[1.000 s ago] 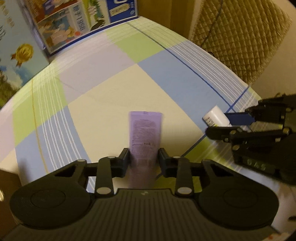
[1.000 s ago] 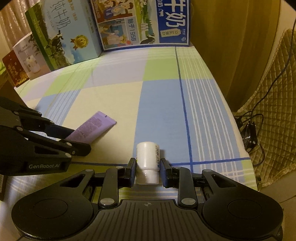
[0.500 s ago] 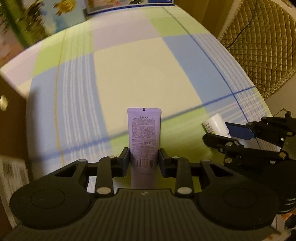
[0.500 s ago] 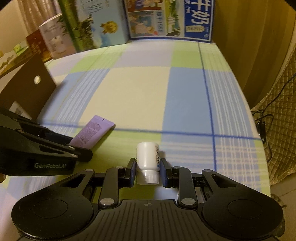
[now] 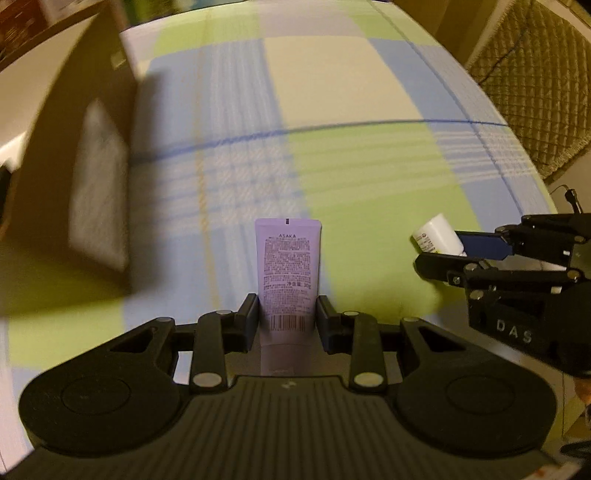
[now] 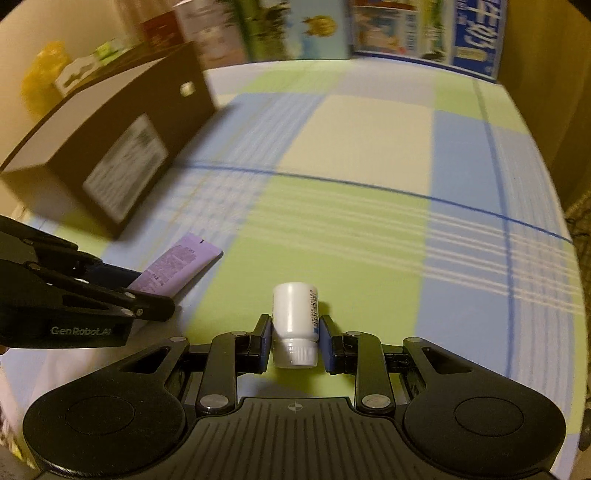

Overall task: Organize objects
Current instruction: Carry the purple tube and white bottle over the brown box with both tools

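Observation:
My left gripper [image 5: 287, 317] is shut on a purple tube [image 5: 288, 269] printed with small text and a barcode, held above the checked tablecloth. It shows from the side in the right wrist view [image 6: 173, 267]. My right gripper [image 6: 293, 341] is shut on a small white bottle [image 6: 295, 317], cap end toward the camera. The bottle also shows at the right of the left wrist view [image 5: 437, 236]. The two grippers are side by side over the near part of the table.
A dark brown open box [image 6: 110, 147] with a white label stands at the left; it shows blurred in the left wrist view [image 5: 74, 177]. Colourful cartons [image 6: 369, 29] line the back edge. A quilted cushion [image 5: 535, 81] lies beyond the right edge.
Both grippers have swung to the left while holding their objects. The brown box has come into view at the left and the cartons have slid toward the back right.

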The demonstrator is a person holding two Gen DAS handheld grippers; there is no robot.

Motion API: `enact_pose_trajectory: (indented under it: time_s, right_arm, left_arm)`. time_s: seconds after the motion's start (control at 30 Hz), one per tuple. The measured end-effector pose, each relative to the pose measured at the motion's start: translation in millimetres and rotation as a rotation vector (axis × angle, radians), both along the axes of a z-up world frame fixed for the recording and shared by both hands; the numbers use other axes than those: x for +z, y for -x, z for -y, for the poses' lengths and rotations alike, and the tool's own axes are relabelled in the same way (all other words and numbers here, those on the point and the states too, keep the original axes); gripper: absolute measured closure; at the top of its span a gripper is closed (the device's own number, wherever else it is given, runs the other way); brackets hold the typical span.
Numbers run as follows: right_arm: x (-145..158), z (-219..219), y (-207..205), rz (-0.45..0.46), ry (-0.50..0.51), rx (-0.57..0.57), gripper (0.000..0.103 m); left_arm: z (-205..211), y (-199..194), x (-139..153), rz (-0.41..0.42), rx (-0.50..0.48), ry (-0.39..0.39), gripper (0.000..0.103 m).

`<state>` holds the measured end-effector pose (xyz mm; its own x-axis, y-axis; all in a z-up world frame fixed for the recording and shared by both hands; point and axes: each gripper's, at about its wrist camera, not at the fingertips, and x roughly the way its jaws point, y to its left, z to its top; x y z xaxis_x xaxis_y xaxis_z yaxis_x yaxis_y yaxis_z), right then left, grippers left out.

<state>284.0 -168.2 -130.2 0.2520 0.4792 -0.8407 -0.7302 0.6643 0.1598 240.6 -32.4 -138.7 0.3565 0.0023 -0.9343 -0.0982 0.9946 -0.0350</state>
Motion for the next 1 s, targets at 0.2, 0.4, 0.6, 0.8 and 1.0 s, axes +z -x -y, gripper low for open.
enact_pose_trajectory:
  time_s: [0.2,0.4,0.6,0.8,1.0]
  right_arm:
    - [-1,-14,26,-0.013,-0.011,0.113,0.079]
    - [-2,-22,49,0.0,-0.008,0.176,0.078]
    - [-2,-20,54,0.028,0.003,0.145,0.052]
    - [-3,-22,56,0.054,0.013,0.146,0.052]
    - [-2,-32,57,0.07,0.018,0.177,0.069]
  left_arm:
    - [-20,49,4,0.0,0.11,0.012,0.075]
    - [-28,84,6,0.01,0.194,0.026,0.075]
    - [-32,89,6,0.038,0.232,0.044,0.061]
    - [-24,85,4,0.058,0.226,-0.005,0.072]
    - [-24,83,4,0.054,0.246,-0.018,0.074]
